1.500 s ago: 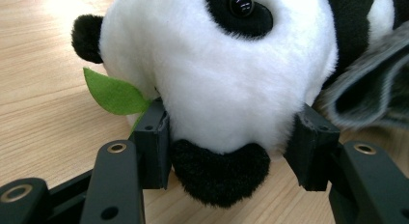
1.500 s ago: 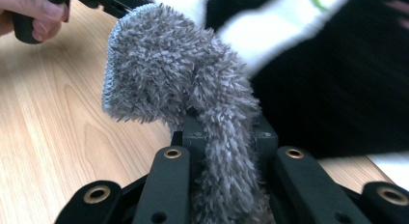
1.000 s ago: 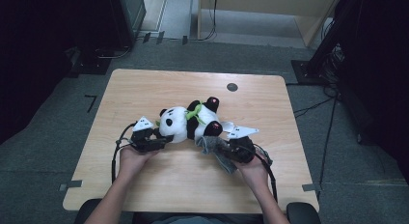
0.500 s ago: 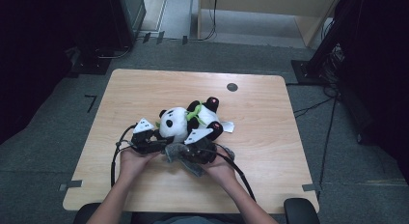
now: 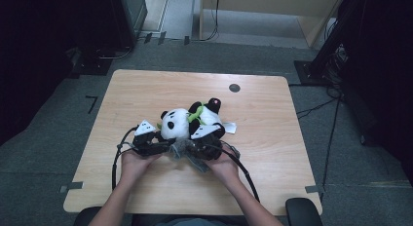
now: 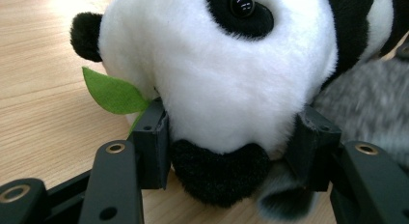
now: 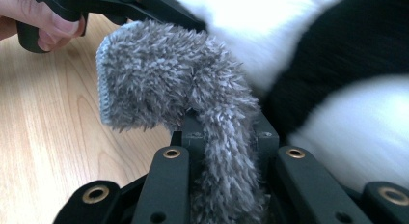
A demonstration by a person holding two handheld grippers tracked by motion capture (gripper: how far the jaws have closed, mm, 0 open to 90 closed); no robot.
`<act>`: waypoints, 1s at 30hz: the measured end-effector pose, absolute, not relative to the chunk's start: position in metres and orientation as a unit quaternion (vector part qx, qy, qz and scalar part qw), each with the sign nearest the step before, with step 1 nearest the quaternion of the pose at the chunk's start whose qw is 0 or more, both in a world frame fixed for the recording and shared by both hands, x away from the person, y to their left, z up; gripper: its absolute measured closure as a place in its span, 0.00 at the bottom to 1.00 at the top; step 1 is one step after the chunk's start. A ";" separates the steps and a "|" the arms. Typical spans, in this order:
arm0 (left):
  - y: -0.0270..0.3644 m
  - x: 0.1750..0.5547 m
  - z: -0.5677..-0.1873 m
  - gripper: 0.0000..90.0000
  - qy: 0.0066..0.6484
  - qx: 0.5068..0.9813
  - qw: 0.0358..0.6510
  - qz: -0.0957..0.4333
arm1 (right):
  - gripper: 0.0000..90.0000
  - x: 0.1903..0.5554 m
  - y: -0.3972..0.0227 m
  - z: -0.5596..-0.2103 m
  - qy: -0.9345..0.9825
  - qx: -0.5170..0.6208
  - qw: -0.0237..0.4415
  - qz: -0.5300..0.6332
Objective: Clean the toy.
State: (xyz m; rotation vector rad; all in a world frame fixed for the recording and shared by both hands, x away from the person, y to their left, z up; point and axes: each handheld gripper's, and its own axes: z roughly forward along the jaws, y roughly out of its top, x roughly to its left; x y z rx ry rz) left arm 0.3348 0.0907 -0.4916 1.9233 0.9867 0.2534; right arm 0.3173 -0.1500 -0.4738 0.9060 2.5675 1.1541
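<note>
**Panda pinned at the head while the grey fabric is brought to it**

A plush panda lies on its side near the middle of the wooden desk, toward the person's edge, and both hands are crowded against it. The left tool has its jaws closed on the panda's head; in the left gripper view the two black pads sink into the white fur on either side of the muzzle, with a green felt leaf poking out just beside one pad. That looks like an anchoring grip: a soft toy would slide or roll under any tug, so holding the head gives the other hand something fixed to work against.

The right tool is pinching a fuzzy grey piece of fabric. In the right gripper view a strip of it runs down between the nearly closed jaws, and the free end flops over in a loose fold toward the left tool, right against the panda's black-and-white body. From above, the grey fabric sits between the two tools, touching the toy's near side. I can't tell whether it is a small garment or a cloth.

Gripping it by one edge leaves the rest free to drape, which suits laying it over the toy. A small white scrap lies by the panda's far side.
</note>
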 end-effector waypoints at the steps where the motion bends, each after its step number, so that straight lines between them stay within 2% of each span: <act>1: 0.091 0.335 -0.492 0.46 0.402 0.784 0.463 0.101 | 0.84 0.316 -0.158 -0.472 0.861 0.311 0.095 0.391; 20: 0.091 0.337 -0.490 0.46 0.405 0.787 0.455 0.093 | 0.83 0.299 -0.235 -0.461 0.839 0.363 0.108 0.391; 30: 0.090 0.336 -0.490 0.47 0.404 0.789 0.453 0.095 | 0.83 0.304 -0.274 -0.457 0.824 0.398 0.124 0.384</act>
